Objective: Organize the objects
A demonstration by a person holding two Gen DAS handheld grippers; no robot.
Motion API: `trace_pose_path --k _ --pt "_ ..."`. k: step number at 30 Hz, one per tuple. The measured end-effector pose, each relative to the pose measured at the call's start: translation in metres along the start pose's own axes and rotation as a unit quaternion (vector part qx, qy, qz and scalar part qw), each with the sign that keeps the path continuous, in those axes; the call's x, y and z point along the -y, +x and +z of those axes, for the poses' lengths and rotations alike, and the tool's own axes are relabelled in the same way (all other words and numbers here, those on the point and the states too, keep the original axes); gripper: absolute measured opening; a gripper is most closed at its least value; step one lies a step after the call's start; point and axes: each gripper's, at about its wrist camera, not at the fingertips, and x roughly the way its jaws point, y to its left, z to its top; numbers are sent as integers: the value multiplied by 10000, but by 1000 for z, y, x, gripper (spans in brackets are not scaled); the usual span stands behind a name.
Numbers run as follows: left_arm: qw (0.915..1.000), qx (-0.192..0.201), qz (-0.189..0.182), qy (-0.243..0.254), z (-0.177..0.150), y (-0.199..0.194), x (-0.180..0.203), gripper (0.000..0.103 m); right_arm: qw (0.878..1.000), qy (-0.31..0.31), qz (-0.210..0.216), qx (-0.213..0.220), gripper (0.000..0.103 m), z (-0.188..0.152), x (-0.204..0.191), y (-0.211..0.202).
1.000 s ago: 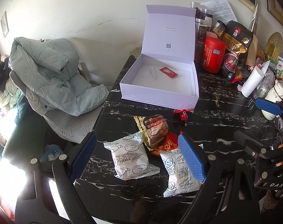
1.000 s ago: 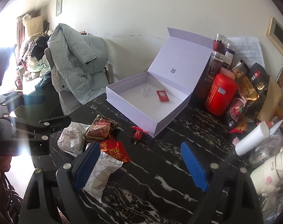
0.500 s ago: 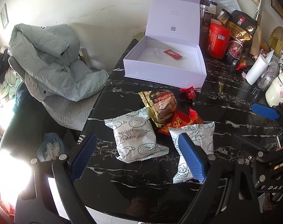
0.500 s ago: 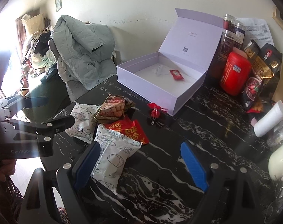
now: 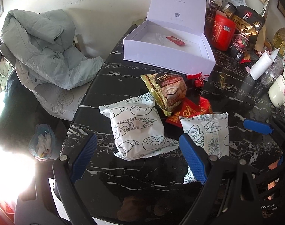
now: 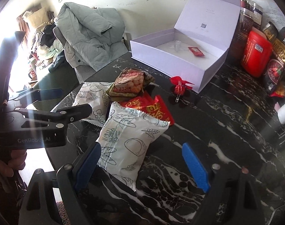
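Two white bread packets lie on the black marble table: one (image 5: 136,127) in front of my open left gripper (image 5: 138,157), the other (image 6: 127,140) at the left finger of my open right gripper (image 6: 142,166). Between and behind them sit a brown-gold cookie pack (image 5: 168,91) and red packets (image 5: 195,110). A small red ornament (image 6: 180,86) lies before the open lilac box (image 5: 168,56), which holds a red sachet (image 5: 176,40) and a clear item. Neither gripper touches anything. The left gripper's body (image 6: 43,123) shows in the right wrist view.
Jars, a red canister (image 5: 223,31), snack bags, a white tube (image 5: 260,65) and a cream jug (image 5: 279,90) crowd the table's far right. A grey-green jacket (image 5: 41,46) drapes a chair off the left edge, with a bag of rubbish (image 5: 42,142) below. A hand (image 6: 9,161) holds the left gripper.
Both grippers have sunk toward the table and tilted further down; the packets now appear larger and closer. Both sets of jaws stayed equally wide.
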Motion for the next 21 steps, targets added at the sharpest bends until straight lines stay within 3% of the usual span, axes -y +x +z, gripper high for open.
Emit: trace_pose_path --k 4,21 --pt "10000 28 2 68 3 5 0 89 9998 29 117 -126 97 2 -3 9" --pt "9997 -238 -50 15 14 44 -7 89 9990 136 286 -322 97 8 -3 34"
